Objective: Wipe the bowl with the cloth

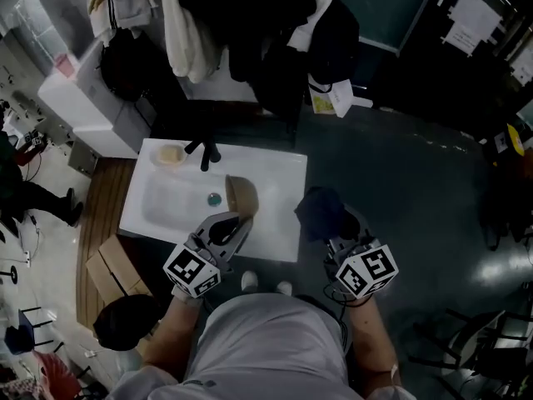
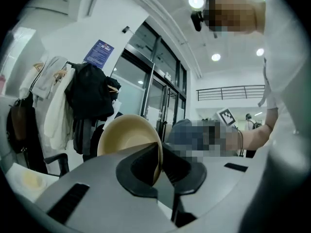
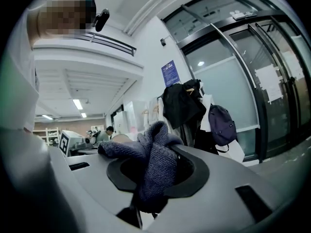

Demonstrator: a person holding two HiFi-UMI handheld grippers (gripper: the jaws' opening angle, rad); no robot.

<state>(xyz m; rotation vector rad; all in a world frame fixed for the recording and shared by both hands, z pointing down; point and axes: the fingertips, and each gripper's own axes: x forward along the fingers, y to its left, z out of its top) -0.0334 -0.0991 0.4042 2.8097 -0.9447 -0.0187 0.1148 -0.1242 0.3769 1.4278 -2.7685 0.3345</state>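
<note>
Left hand-held gripper (image 2: 160, 165) clamping the tan bowl (image 2: 125, 136) by its rim over the white sink (image 1: 275, 182), right hand-held gripper (image 3: 153, 174) pinching the dark blue knitted cloth (image 3: 156, 154), bowl and cloth apart

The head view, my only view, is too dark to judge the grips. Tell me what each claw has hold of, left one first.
Observer: The left gripper view shows the left claw shut on the rim of the tan round bowl, one jaw on each side of the bowl's wall.
Operator: Now report the right one.
Observer: The right gripper view shows the right claw shut on the blue-grey knitted cloth, which bunches up above the jaws and droops over to one side.
</note>
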